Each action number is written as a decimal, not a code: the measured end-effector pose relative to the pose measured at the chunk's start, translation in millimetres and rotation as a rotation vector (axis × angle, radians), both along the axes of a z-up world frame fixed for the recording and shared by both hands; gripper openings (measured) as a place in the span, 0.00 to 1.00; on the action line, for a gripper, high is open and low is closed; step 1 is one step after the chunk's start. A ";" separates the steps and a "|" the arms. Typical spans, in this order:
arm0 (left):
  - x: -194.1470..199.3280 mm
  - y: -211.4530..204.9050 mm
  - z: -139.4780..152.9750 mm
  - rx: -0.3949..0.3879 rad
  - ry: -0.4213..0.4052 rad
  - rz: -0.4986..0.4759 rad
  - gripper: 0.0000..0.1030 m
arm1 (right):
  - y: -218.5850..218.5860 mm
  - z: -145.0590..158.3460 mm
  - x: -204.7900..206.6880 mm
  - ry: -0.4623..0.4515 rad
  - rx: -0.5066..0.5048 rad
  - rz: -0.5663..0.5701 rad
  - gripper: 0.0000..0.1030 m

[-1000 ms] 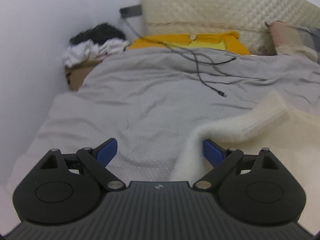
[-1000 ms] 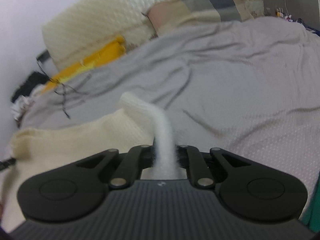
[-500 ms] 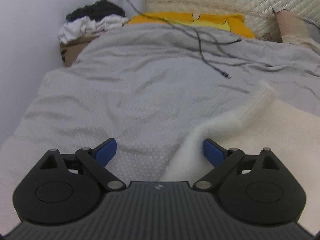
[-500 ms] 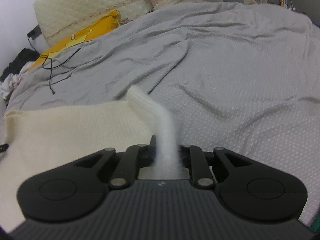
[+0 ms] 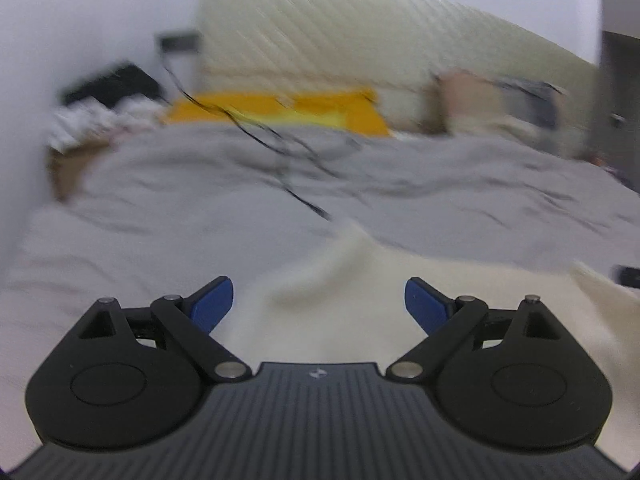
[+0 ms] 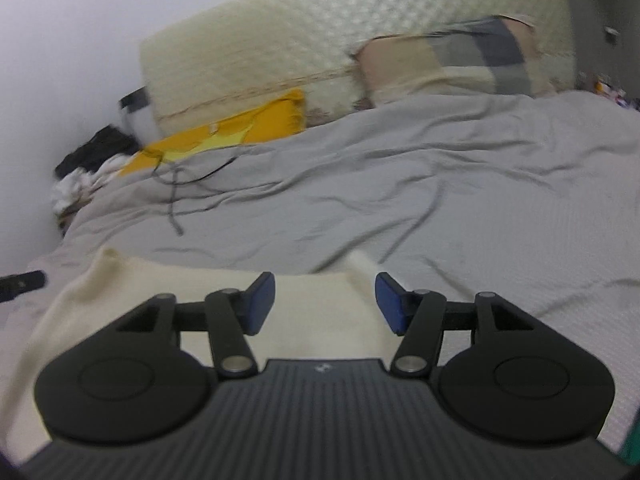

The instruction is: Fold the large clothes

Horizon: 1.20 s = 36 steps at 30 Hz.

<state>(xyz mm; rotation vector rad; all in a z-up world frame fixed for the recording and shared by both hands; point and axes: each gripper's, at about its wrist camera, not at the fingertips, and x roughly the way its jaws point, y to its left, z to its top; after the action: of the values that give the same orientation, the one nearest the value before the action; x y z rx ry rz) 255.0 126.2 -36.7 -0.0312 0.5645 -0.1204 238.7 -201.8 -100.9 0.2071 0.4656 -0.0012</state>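
Observation:
A cream knitted sweater (image 6: 312, 312) lies flat on the grey bedspread (image 6: 420, 200) near the bed's front edge. It also shows, blurred, in the left wrist view (image 5: 360, 300). My right gripper (image 6: 325, 304) is open and empty, just above the sweater's upper edge. My left gripper (image 5: 319, 304) is open and empty over the sweater's left part. The tip of the other gripper (image 6: 24, 282) shows at the left edge of the right wrist view.
A black cable (image 6: 174, 196) lies on the bedspread behind the sweater. A yellow pillow (image 6: 240, 128) and a checked pillow (image 6: 448, 62) lean on the quilted headboard (image 6: 320, 32). A box with piled clothes (image 6: 80, 176) stands at the left wall.
My right gripper has opened and let go of the sweater sleeve, which now lies flat. My left gripper has swung right over the sweater, blurring its view.

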 end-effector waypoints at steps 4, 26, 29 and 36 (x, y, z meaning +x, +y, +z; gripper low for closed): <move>7.2 -19.3 -22.9 0.012 0.088 -0.064 0.92 | 12.7 -21.5 15.4 0.091 -0.017 0.030 0.34; 9.6 -29.4 -36.0 0.041 0.126 0.032 0.92 | 16.0 -31.8 -0.7 0.118 0.032 -0.025 0.35; -27.3 -38.4 -19.1 0.035 0.100 -0.014 0.92 | 27.8 -19.9 -28.8 0.094 0.031 -0.010 0.35; -107.4 -50.1 11.0 -0.005 0.057 -0.096 0.92 | 48.9 0.3 -97.9 0.052 0.059 0.009 0.35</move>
<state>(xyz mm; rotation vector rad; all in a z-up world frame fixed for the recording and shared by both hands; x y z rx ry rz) 147.6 76.1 -25.7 -0.0124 0.6226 -0.2145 140.8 -152.9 -100.6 0.2631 0.5188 0.0156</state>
